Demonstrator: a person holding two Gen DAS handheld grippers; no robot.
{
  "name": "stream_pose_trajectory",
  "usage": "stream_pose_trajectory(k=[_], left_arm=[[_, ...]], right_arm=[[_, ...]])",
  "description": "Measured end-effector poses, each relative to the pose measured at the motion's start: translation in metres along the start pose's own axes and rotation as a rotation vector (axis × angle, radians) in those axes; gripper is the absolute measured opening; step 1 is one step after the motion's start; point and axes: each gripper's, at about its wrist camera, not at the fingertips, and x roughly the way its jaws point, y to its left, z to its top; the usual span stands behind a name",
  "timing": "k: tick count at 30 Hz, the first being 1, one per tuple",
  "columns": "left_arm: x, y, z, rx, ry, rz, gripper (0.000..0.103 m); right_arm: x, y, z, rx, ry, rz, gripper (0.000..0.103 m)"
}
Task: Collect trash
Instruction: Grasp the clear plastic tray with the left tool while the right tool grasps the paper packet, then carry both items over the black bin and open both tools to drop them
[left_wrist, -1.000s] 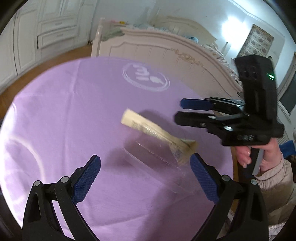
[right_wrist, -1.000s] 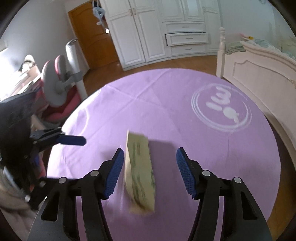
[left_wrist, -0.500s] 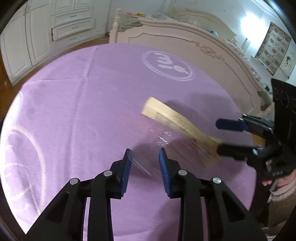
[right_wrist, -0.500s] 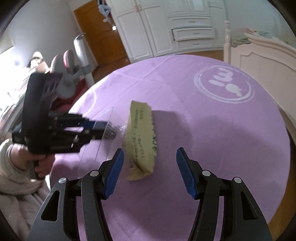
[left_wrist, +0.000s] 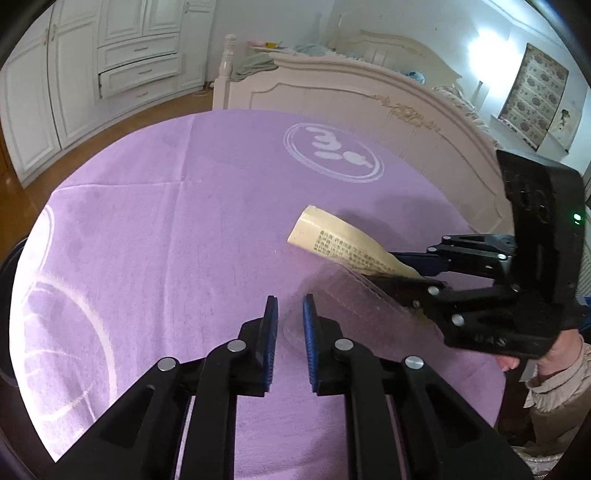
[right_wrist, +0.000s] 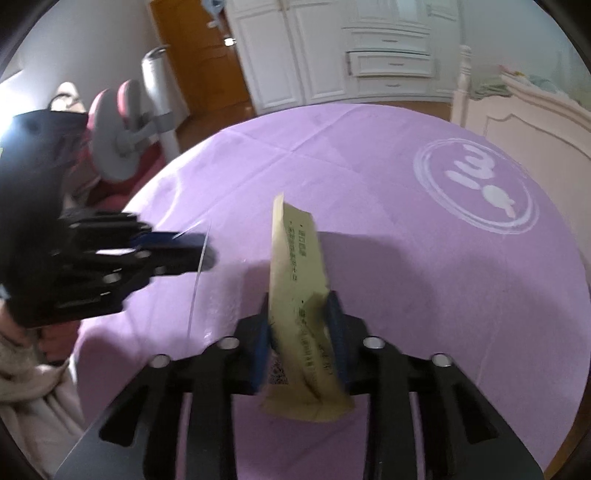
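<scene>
A beige paper packet with black print (right_wrist: 301, 280) stands between the pads of my right gripper (right_wrist: 300, 306), which is shut on its lower part. It also shows in the left wrist view (left_wrist: 347, 245), sticking out of the right gripper (left_wrist: 402, 269). My left gripper (left_wrist: 290, 314) is shut on the edge of a clear plastic sheet (left_wrist: 354, 299), which reaches towards the right gripper. In the right wrist view the left gripper (right_wrist: 199, 251) holds the sheet's thin edge (right_wrist: 197, 273) to the left of the packet. Both are over the purple tablecloth (left_wrist: 166, 236).
The round table has a white logo (left_wrist: 332, 153) at its far side. A cream bed frame (left_wrist: 369, 96) stands just behind the table. White wardrobes (left_wrist: 74, 55) lie further back. A pink and grey chair (right_wrist: 122, 129) stands at the table's left edge.
My right gripper has shut on the paper packet, which was lying between its open fingers. My left gripper has narrowed further on the clear sheet. The two grippers have come closer together.
</scene>
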Motion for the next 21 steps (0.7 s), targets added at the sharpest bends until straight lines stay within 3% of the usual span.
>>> stream_pose_trajectory(k=[11,21], left_arm=[[-0.031,0.031,0.014,-0.075,-0.114,-0.012,0.013],[-0.072,0.103,0.012,-0.212,-0.234,0.07,0.013]], right_arm=[[-0.017,-0.008,0.013,0.11,-0.105,0.05,0.023],[0.0,0.025,0.051,0.106,-0.111,0.106,0.023]])
